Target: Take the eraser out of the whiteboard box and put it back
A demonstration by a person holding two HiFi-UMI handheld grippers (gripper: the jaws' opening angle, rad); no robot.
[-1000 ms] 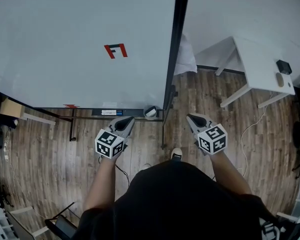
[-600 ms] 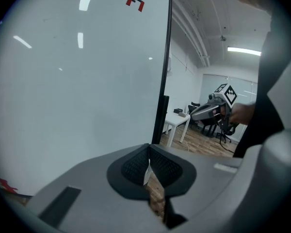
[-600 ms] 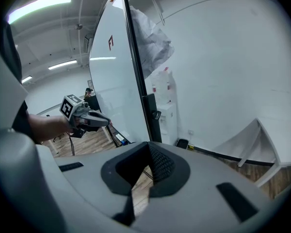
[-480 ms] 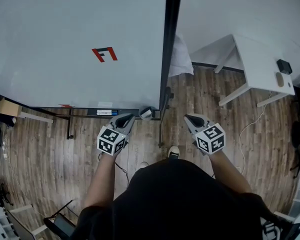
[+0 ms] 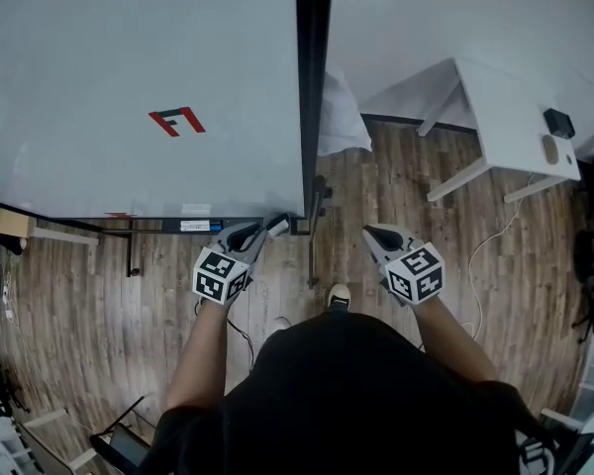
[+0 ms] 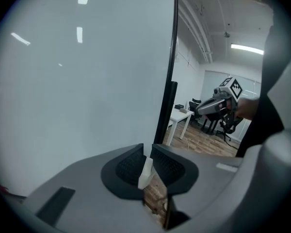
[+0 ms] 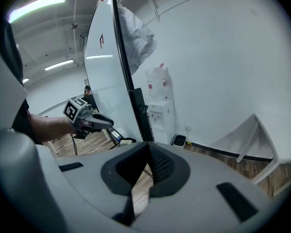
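Observation:
The whiteboard [image 5: 129,87] stands ahead, with its dark tray box [image 5: 198,225] along the bottom edge. A small white eraser [image 5: 276,226] sits at the tray's right end. My left gripper [image 5: 249,234] has its tips just short of the eraser. Its jaws are opening and stand a narrow gap apart. In the left gripper view the white eraser [image 6: 145,173] shows in that gap, and the pads do not press on it. My right gripper [image 5: 378,237] hangs to the right of the board's frame, shut and empty, with its pads meeting [image 7: 148,148].
The board's black frame post [image 5: 312,87] runs down beside the eraser. A white cloth [image 5: 339,122] hangs behind it. A white table [image 5: 505,117] stands at the right. A water dispenser [image 7: 157,98] is by the wall. The floor is wood, with a cable [image 5: 490,255] on it.
My left gripper has moved forward and down, so its tips are now close to the eraser. The right gripper has sunk a little. The whiteboard sits further left in the view.

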